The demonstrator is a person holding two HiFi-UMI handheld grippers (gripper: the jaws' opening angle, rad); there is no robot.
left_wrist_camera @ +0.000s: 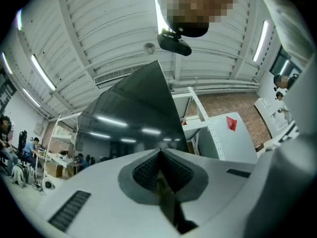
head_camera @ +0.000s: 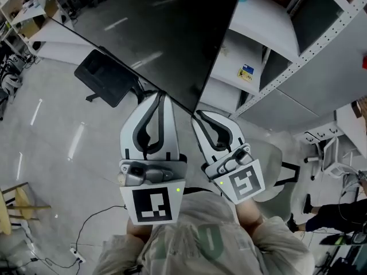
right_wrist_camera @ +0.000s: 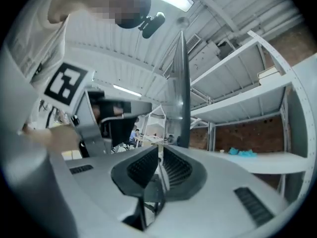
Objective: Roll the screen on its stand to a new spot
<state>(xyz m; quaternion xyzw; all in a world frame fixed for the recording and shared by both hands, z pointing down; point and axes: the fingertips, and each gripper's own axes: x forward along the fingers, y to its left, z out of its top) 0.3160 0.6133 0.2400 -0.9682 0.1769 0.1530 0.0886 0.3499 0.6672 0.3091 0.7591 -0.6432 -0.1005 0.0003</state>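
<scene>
The big dark screen (head_camera: 166,33) fills the top of the head view, its lower edge slanting down to a corner near the middle. My left gripper (head_camera: 161,94) is shut, its tips against that lower edge, with nothing seen between the jaws. In the left gripper view the screen (left_wrist_camera: 133,108) rises just beyond the left gripper (left_wrist_camera: 159,151). My right gripper (head_camera: 195,113) sits at the screen's lower corner. In the right gripper view the right gripper (right_wrist_camera: 159,147) looks shut, and the screen (right_wrist_camera: 183,83) stands edge-on just right of its tips. A black flat part of the stand (head_camera: 106,76) shows below the screen.
A grey metal shelving rack (head_camera: 321,44) stands close on the right, with white boxes (head_camera: 246,73) beside the screen. An office chair (head_camera: 321,153) is at the right edge. A cable (head_camera: 86,228) lies on the grey floor, and a wooden frame (head_camera: 17,202) is at the left.
</scene>
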